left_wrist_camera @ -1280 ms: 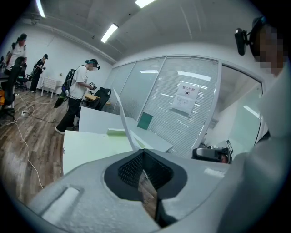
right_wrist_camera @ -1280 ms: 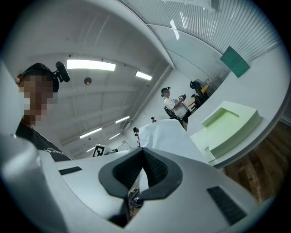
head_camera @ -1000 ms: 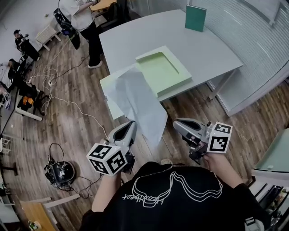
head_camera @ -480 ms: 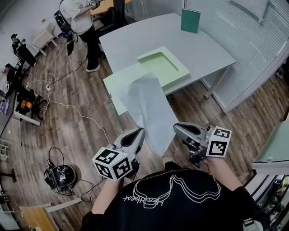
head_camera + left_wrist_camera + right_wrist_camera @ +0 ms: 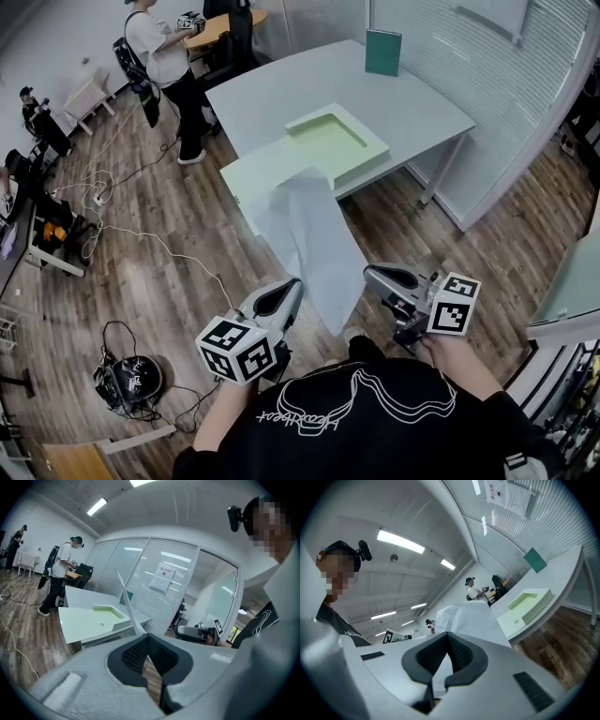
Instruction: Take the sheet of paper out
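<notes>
Each gripper pinches a near corner of the thin white sheet of paper (image 5: 314,239), probably to keep it spread flat rather than crumpled. The left gripper (image 5: 292,284) is clamped tight on the left corner, the right gripper (image 5: 368,273) on the right. From them the sheet slopes away to the shallow pale green box (image 5: 373,150) on the grey table (image 5: 281,84), its far end seemingly lying on the box's open flap.

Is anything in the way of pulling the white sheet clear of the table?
Nothing visible: left tongs and right tongs are each shut on a near corner of the white paper sheet, which spans open air above the wooden floor; its far end reaches the pale green flat panel.
</notes>
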Demonstrator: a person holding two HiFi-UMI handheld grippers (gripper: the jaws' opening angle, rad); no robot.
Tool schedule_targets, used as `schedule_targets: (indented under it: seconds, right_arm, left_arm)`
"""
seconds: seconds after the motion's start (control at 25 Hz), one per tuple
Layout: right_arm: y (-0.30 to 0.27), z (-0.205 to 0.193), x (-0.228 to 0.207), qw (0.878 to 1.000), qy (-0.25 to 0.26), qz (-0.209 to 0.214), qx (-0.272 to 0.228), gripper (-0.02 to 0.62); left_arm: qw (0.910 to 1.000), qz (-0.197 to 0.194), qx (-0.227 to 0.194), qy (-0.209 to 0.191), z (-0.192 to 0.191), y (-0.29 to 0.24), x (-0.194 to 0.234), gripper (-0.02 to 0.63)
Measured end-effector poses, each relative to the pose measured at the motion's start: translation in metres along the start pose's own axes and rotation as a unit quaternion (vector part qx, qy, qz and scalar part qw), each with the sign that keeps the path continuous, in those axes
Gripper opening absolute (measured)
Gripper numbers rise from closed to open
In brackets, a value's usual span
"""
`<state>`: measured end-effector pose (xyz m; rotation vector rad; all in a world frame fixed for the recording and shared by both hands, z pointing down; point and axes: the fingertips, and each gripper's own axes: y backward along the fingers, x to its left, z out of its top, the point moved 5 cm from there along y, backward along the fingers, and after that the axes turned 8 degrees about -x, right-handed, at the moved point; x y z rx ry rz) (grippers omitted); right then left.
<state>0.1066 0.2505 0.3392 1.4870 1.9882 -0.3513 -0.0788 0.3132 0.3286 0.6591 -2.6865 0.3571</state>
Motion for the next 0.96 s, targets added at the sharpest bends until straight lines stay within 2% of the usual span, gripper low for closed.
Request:
schedule_targets:
  seconds: [0.36, 0.96]
  right_arm:
    - [0.002, -0.017, 0.014, 1.000, 0.002, -0.020, 0.010, 0.009]
    - [-0.006, -0.024, 0.035, 1.000, 0.007, -0.009, 0.019, 0.009]
  left_arm:
    - [0.9999, -0.014, -0.001, 0.000, -0.008, 0.017, -0.001, 0.011]
    - [1.0000, -0.007, -0.007, 0.001, -0.004, 0.037, -0.003, 0.011]
